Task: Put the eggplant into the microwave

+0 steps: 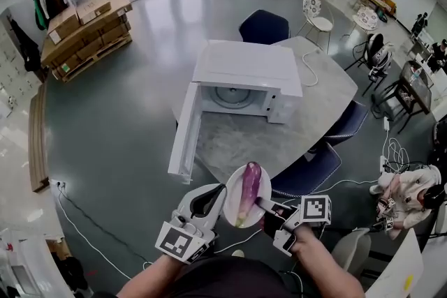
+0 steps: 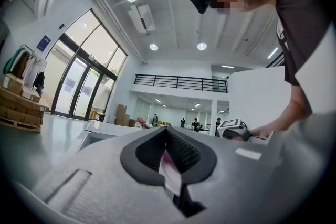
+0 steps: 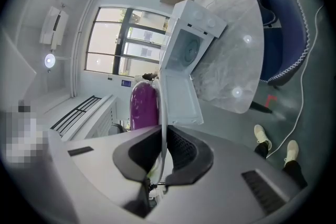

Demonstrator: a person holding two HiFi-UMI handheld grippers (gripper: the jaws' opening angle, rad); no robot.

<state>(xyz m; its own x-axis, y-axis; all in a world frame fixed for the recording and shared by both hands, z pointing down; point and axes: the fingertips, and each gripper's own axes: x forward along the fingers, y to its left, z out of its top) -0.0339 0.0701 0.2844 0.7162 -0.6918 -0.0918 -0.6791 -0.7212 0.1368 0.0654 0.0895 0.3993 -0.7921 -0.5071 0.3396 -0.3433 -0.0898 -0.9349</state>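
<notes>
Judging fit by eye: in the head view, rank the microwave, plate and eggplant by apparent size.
1. microwave: largest, despite being farthest from the camera.
2. plate: nearer the camera, yet looks smaller.
3. eggplant: smallest, lying on the plate.

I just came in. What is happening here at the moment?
A person holds a white plate with a purple eggplant lying on it. The left gripper is clamped on one edge of the plate and the right gripper on the opposite edge. Ahead, a white microwave stands on a table with its door swung open. The plate is in front of the table, so the eggplant is not yet inside.
</notes>
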